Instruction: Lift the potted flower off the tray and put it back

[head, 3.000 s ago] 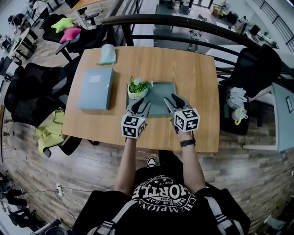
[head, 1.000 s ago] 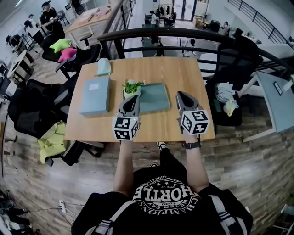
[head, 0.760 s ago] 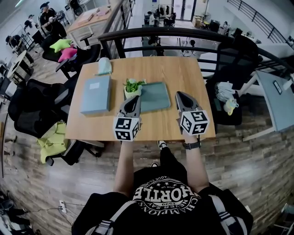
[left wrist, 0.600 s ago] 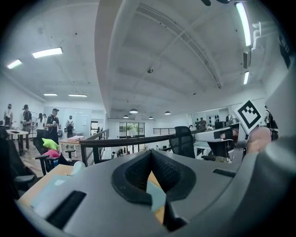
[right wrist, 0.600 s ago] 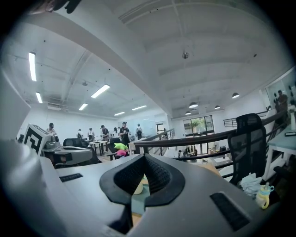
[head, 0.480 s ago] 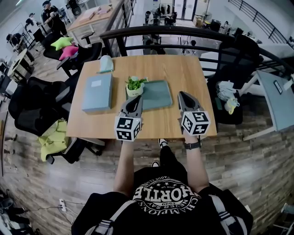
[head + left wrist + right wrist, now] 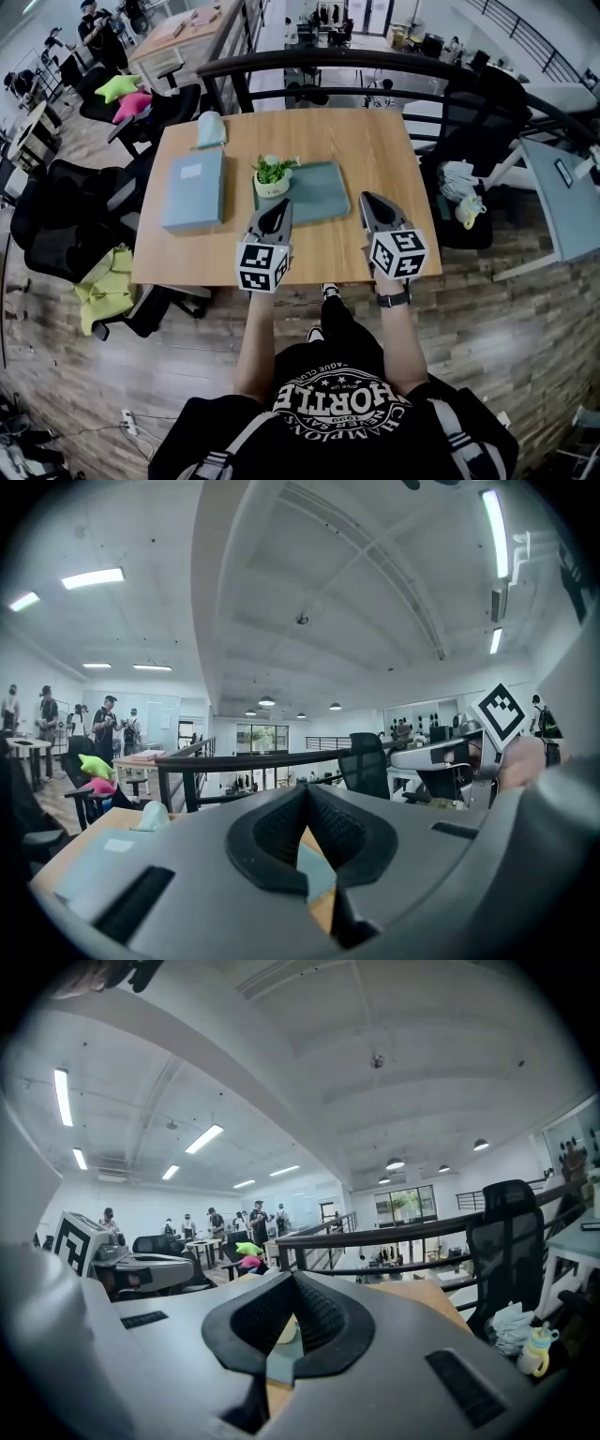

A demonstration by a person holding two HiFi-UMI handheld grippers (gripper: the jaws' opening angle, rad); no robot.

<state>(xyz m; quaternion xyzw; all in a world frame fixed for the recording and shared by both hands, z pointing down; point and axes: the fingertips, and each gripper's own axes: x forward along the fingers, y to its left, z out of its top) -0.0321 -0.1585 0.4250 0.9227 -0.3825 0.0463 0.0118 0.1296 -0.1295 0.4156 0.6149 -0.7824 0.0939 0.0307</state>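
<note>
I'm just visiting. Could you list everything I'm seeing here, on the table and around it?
Table: 1, wood, centre.
Tray: 1, grey-green, mid-table.
Potted flower: 1, white pot with green leaves, tray's left end.
Folder: 1, light blue, left of tray.
Bundle: 1, pale green, perhaps cloth, far left corner.
Chairs: several, black, beside table.
Cushions: 2, green and pink, far left.
Railing: 1, black, beyond table.
Left gripper: grey, shut, empty, before flower.
Right gripper: grey, shut, empty, right of tray.
</note>
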